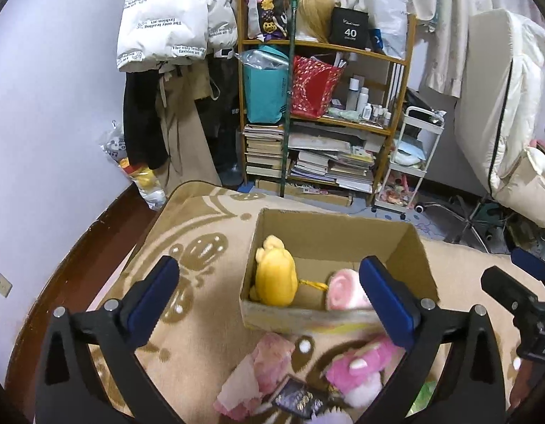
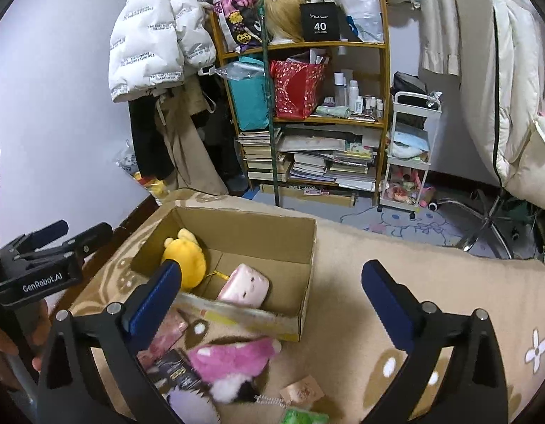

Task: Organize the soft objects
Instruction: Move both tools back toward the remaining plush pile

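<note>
An open cardboard box (image 1: 336,217) (image 2: 244,212) stands on a beige patterned blanket. Inside it lie a yellow plush (image 1: 274,275) (image 2: 186,254) and a pink plush with a face (image 1: 343,288) (image 2: 244,284). In front of the box lie a fluffy pink toy (image 1: 357,364) (image 2: 233,357), a pale pink soft item (image 1: 258,371) (image 2: 163,335) and a dark packet (image 1: 297,397) (image 2: 173,371). My left gripper (image 1: 269,263) hovers open above the box's near side, holding nothing. My right gripper (image 2: 271,266) is open and empty to the right of it.
A purple fuzzy thing (image 2: 191,406), a small peach pouch (image 2: 302,392) and a green item (image 2: 304,417) lie nearest me. Behind the bed stand a crowded wooden bookshelf (image 1: 318,113), hanging coats (image 1: 166,17), a white cart (image 1: 410,162) and a chair base (image 2: 484,226).
</note>
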Tool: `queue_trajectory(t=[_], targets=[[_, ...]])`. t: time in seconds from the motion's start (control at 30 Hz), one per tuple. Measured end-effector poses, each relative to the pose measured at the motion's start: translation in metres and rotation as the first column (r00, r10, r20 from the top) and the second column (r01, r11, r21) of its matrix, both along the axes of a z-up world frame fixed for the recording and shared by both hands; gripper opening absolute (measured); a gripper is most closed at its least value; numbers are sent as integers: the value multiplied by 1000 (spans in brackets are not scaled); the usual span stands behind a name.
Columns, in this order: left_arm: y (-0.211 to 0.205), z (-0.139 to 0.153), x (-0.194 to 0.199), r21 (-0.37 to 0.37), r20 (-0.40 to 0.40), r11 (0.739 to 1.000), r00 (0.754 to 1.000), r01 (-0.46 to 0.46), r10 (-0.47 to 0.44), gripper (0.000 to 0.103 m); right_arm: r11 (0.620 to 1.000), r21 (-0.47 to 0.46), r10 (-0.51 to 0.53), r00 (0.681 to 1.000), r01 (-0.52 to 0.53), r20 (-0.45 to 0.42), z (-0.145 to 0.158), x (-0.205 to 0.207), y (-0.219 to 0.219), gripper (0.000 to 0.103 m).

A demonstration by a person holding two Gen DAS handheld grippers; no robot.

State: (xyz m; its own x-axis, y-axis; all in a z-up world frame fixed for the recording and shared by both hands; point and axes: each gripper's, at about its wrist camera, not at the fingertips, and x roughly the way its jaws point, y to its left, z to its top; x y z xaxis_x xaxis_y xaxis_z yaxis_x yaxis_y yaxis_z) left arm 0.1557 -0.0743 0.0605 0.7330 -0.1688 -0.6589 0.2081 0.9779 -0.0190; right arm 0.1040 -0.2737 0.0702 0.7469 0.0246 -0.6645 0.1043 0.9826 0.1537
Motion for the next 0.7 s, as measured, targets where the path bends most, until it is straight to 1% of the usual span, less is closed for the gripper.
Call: queue_trajectory(t=[0.13, 0.2, 0.33, 0.37, 0.47, 0.57, 0.7], targets=[[2, 2, -24, 17, 19, 1000, 1000, -2, 1, 103, 1000, -6, 8, 1000, -8, -1, 2, -21, 0, 103], [1, 0, -38, 39, 27, 999, 1000, 12, -13, 103, 1000, -12, 12, 1000, -12, -12, -1, -28, 2, 103], [2, -6, -59, 48, 32, 998, 999, 27, -29, 103, 1000, -2, 8, 999, -8, -51, -12, -42, 3, 103], [2, -10, -64, 51, 26, 998, 999, 27, -29, 103, 1000, 11, 4, 998, -3, -62, -15, -46, 2, 103], [5, -23, -71, 29, -21, 999, 999, 40, -40, 103, 999, 46, -5, 997, 8, -81, -23, -56, 0, 103], [6, -37, -81, 51, -25, 998, 999, 43, -42, 103, 996, 86, 1, 994, 8, -109, -31, -65, 0, 103], [8, -53, -92, 48, -41, 997, 998, 58, -56, 103, 994, 107, -8, 991, 22, -132, -40, -75, 3, 103]])
